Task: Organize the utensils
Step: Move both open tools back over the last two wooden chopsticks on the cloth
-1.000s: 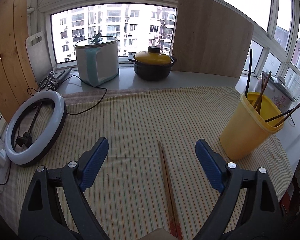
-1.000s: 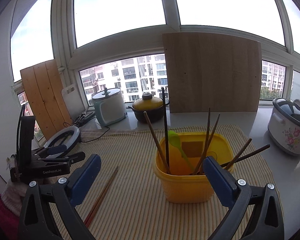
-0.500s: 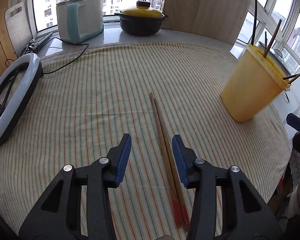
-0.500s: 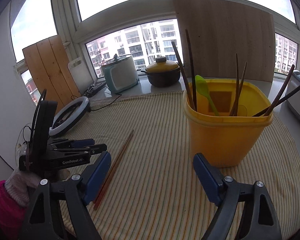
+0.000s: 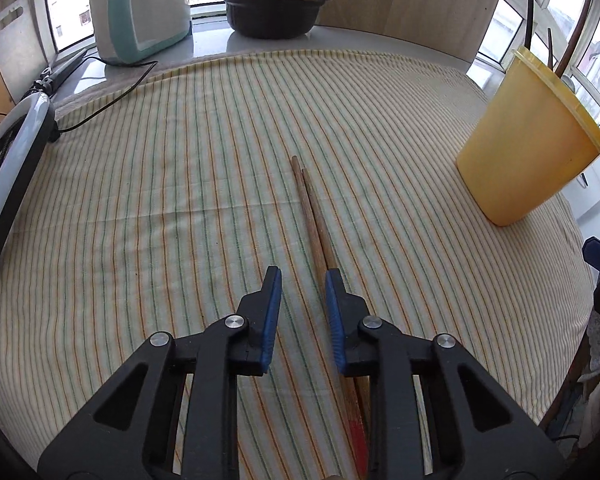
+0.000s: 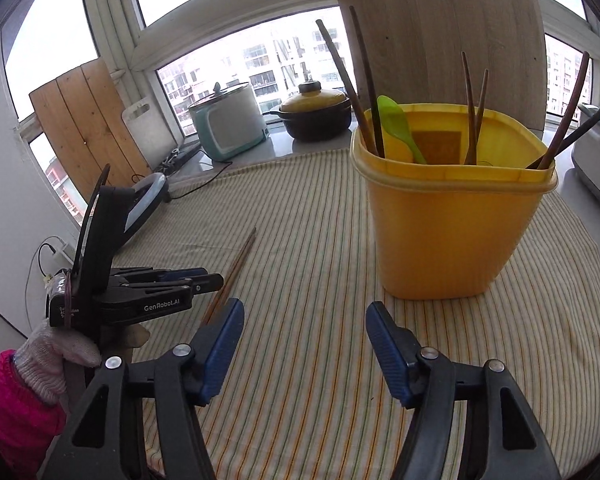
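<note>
Only the right wrist view shows the yellow bin's [image 6: 448,232] contents: a green spoon [image 6: 398,126] and chopsticks. Left claw [image 5: 300,280], narrowing and still unclamped, sits just left of the red-ended wooden chopstick pair [image 5: 314,216]. Right claw [image 6: 304,320] closing, empty.

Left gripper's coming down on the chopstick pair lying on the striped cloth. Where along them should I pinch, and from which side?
Pinch the chopsticks from above, jaws straddling both sticks across their width. They lie flat, side by side, pointing away from the left gripper, whose jaws have just been closing, nothing pinched between them. The pair passes under its right finger, so shift right first. Grip near the red ends.
</note>
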Available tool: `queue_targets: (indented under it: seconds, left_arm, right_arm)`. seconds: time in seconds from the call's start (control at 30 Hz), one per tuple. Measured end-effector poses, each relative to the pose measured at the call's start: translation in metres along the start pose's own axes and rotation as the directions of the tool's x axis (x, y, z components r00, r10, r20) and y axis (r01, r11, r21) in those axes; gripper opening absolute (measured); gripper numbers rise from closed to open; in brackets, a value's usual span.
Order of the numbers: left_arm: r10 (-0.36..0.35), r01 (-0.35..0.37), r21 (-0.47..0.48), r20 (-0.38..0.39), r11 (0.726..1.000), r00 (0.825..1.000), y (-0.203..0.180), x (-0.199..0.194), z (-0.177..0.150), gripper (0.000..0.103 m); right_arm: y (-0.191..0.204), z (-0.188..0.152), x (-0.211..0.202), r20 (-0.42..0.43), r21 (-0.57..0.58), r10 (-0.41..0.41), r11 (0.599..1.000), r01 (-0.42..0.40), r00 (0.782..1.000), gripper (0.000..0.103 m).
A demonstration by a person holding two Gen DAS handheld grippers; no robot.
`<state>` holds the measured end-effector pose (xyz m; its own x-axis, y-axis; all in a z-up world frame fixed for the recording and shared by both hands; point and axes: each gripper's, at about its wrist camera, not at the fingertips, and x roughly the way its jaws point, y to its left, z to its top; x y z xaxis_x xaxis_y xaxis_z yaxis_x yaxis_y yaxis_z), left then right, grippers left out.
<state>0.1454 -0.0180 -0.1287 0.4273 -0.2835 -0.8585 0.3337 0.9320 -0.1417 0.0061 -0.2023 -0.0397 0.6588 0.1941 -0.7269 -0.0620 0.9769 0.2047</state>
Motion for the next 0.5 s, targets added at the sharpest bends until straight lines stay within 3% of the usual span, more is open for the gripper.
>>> queue_targets:
  seconds: [0.5]
  left_arm:
    - [0.038,-0.037,0.056,-0.009,0.998,0.999,-0.01,0.0065,0.0089,0.014]
  right_arm:
    - [-0.0021,-0.0022,0.0043,-0.032,0.029,0.013,1.0,-0.012,0.999,0.06]
